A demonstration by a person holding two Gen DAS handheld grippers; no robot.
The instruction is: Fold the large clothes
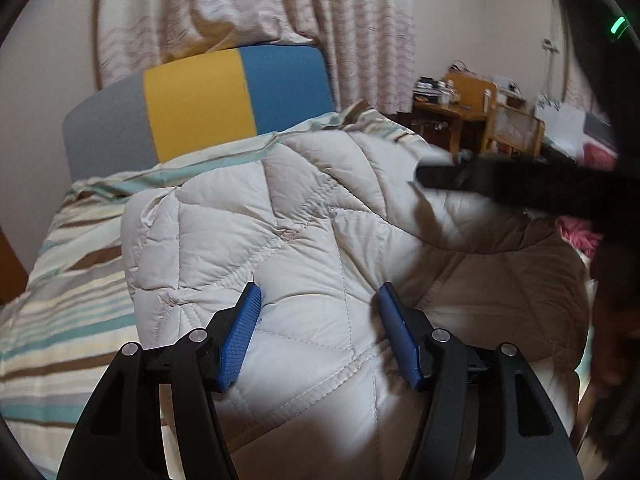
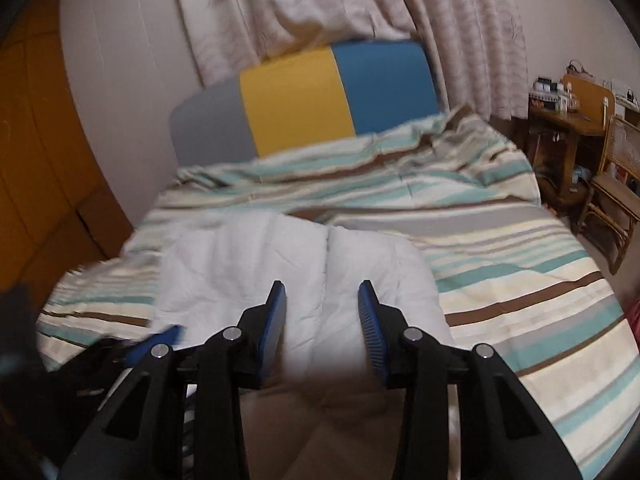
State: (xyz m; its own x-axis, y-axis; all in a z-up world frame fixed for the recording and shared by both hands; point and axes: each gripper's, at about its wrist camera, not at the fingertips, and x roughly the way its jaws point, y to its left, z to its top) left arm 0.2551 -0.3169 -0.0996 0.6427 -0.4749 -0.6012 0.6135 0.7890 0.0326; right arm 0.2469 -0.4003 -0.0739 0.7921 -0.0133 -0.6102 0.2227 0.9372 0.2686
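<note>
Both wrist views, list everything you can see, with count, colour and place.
jacket: one, cream quilted with tan lining, lying on the bed under both grippers
bedspread: one, teal, brown and cream stripes, covering the bed
headboard: one, grey, yellow and blue panels, at the head of the bed
curtain: pale with pinkish pattern, behind the headboard
table: one, wooden, cluttered, right of the bed
chair: one, wooden, beside the table
door: orange-brown wood, far left
left gripper: open over the jacket
right gripper: open over the jacket
</note>
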